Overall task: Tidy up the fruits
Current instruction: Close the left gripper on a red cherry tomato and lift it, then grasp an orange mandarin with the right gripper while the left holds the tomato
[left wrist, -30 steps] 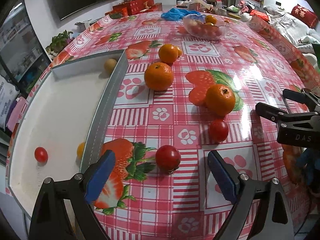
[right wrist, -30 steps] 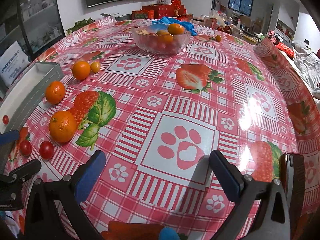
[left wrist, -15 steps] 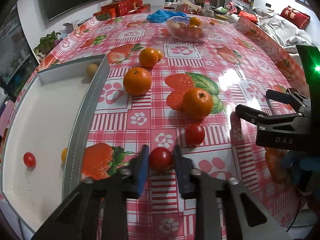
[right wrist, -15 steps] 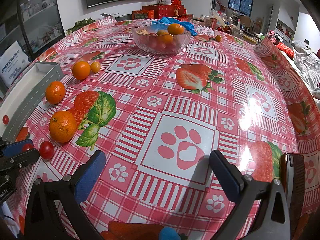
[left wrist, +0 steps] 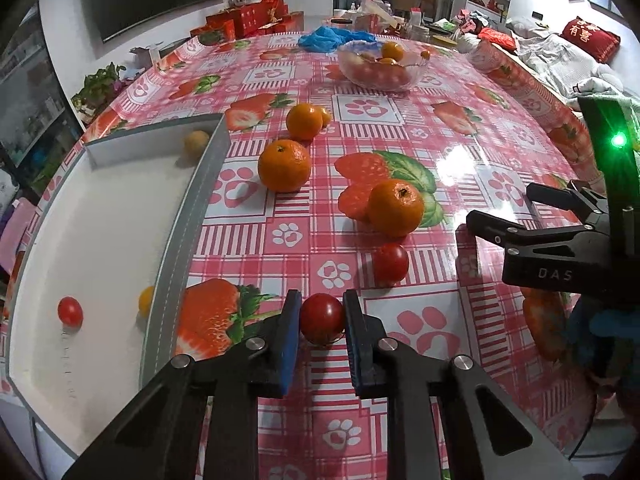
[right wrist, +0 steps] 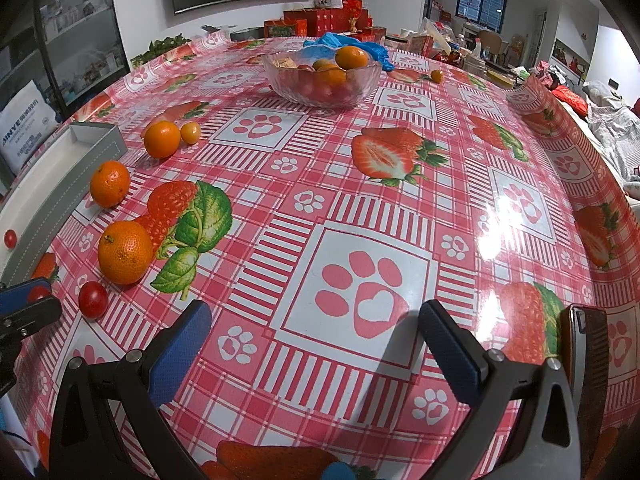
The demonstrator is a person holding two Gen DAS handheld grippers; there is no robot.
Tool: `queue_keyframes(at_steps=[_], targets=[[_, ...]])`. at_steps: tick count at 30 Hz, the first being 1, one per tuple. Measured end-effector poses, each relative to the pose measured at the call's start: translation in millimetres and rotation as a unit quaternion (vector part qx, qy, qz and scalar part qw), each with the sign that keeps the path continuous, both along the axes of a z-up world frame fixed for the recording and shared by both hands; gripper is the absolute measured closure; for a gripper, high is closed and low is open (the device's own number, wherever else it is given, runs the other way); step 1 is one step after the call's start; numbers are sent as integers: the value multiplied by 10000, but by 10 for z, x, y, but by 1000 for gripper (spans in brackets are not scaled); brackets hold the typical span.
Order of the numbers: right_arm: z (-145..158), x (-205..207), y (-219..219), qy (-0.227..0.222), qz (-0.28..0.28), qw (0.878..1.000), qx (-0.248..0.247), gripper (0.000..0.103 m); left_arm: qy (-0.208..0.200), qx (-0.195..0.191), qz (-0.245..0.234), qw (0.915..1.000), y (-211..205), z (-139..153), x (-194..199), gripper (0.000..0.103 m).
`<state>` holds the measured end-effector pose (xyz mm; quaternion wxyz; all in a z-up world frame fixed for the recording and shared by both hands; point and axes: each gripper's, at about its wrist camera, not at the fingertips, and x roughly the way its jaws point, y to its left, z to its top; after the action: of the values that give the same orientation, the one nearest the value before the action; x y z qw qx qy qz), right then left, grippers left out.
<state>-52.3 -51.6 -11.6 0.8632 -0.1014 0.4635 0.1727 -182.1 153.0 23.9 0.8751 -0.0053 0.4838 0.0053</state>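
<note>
A: Where is the tomato?

B: The tomato [left wrist: 322, 317] sits between the blue pads [left wrist: 291, 336] of the left gripper [left wrist: 322, 334], pinched from both sides — low over the red checked tablecloth [left wrist: 400, 128], just right of the gray tray [left wrist: 188, 216]. Whether it touches the cloth, I cannot tell.

A: What lies around it?

B: A second tomato [left wrist: 390, 264] is just beyond it, and past that an orange [left wrist: 396, 207] on a printed strawberry. Two more oranges [left wrist: 284, 165] stand farther back near the tray wall. Inside the tray: one small tomato [left wrist: 70, 311], a yellow fruit [left wrist: 146, 301] against the wall, another in the far corner.

A: And the right gripper?

B: The right gripper [right wrist: 316, 356] is spread wide with nothing between its fingers — over a paw print, well apart from the fruit. A glass bowl [right wrist: 322, 80] of fruit stands far across the table.
</note>
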Motion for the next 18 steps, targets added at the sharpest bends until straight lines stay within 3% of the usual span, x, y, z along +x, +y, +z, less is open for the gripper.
queue_keyframes(at_steps=[4,10,18], targets=[[29,2,62,232,22,9997,10,0,-59,-33,51,10000,48,42,-33,81],[195,-22,244,465,253,9955,781,0,-145,-77,108,9998,116,79,-72,81],[252,-33,698,489,590,9941,767,2,-248,-121,161,9995,195,129,-144,81]])
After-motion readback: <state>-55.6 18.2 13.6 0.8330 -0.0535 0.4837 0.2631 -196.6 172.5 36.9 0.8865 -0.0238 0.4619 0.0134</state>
